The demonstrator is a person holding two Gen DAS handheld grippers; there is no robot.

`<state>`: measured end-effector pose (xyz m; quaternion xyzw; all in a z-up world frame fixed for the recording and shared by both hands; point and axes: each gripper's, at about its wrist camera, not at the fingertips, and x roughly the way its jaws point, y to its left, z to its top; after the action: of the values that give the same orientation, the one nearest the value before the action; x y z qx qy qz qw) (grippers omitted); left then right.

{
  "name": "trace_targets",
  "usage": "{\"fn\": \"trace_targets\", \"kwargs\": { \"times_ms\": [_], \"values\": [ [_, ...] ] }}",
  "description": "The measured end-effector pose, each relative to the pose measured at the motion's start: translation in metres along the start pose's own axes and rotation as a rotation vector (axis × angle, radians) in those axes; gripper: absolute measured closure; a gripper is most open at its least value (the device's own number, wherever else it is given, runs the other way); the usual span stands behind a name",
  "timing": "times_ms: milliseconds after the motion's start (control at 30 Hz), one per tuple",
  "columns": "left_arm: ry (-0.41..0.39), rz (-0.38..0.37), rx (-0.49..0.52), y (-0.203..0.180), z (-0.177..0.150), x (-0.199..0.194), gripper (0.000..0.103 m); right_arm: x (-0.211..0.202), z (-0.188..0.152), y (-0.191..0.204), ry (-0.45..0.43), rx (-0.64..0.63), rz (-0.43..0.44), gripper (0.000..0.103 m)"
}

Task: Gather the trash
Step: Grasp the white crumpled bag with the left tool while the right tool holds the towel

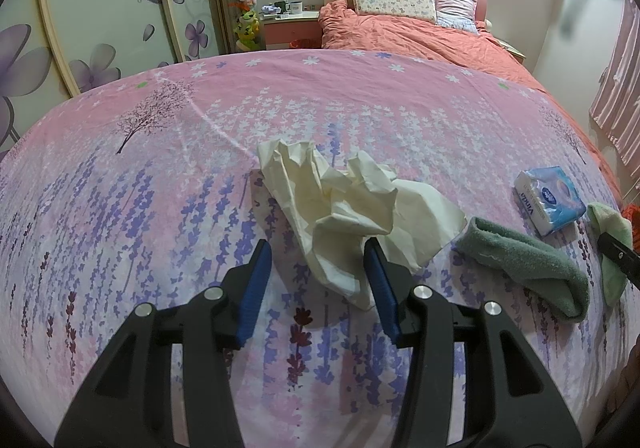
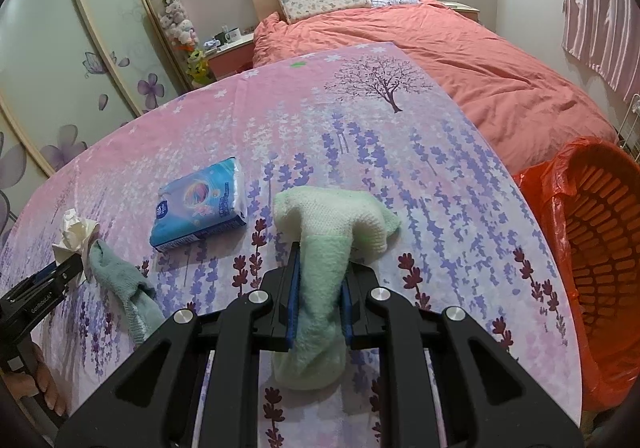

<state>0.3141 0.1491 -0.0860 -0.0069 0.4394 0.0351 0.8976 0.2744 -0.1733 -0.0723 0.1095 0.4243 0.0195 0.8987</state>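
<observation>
A: Eyes on the tissue [image 1: 344, 204], the crumpled cream wad lying on the bed [image 1: 160, 208], mid-sheet. That's the trash here, I'd say.

B: And the left gripper [image 1: 318, 268] sits right over its near edge, jaws apart, with a fold of paper between the blue pads but nothing pinched yet.

A: It looks feather-light and soft, so it should crush rather than resist. Best bite is the bulky crumpled middle, not the thin flap trailing towards the camera, which could tear or slip.

B: Over to the other side: the right gripper [image 2: 319, 288] is clamped on the light cloth [image 2: 324, 248], pads squeezing its rolled middle while both ends lie on the sheet.

A: Soft, floppy stuff too. It will droop when lifted.

B: A dark cloth [image 1: 528, 260] lies just beside the tissue, touching its corner, and the pack [image 2: 200, 204] of tissues sits between the two cloths, further back.

A: The bin [image 2: 592, 232], lined with an orange bag, stands off the bed's right edge. A short carry, by my reckoning.
</observation>
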Motion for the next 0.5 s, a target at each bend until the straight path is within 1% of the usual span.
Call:
{"fn": "trace_targets", "kwargs": {
  "times_ms": [167, 233, 267, 300, 333, 367, 400, 500],
  "values": [
    [0.0, 0.001, 0.001, 0.0, 0.0, 0.0, 0.054, 0.0, 0.0, 0.0, 0.0, 0.002, 0.003, 0.086],
    [-0.001, -0.008, -0.002, 0.0, 0.0, 0.0, 0.056, 0.0, 0.0, 0.0, 0.0, 0.0, -0.001, 0.086],
    [-0.006, -0.023, -0.005, 0.001, 0.0, -0.001, 0.064, 0.0, 0.0, 0.0, 0.0, -0.005, -0.007, 0.086],
    [-0.01, -0.035, -0.007, 0.002, 0.0, -0.002, 0.078, 0.0, 0.0, 0.0, 0.0, -0.009, -0.012, 0.086],
    [-0.013, -0.046, -0.008, 0.003, -0.001, -0.003, 0.081, -0.001, -0.001, 0.001, 0.0, -0.015, -0.019, 0.087],
    [-0.014, -0.051, -0.009, 0.003, -0.002, -0.003, 0.088, -0.002, -0.002, 0.0, 0.0, -0.024, -0.024, 0.088],
    [-0.015, -0.059, -0.012, 0.003, -0.002, -0.004, 0.09, -0.004, -0.005, 0.0, 0.001, -0.034, -0.031, 0.093],
    [-0.023, -0.07, -0.018, 0.005, -0.008, -0.009, 0.094, -0.014, -0.016, -0.005, 0.006, -0.038, 0.008, 0.096]
  ]
}}
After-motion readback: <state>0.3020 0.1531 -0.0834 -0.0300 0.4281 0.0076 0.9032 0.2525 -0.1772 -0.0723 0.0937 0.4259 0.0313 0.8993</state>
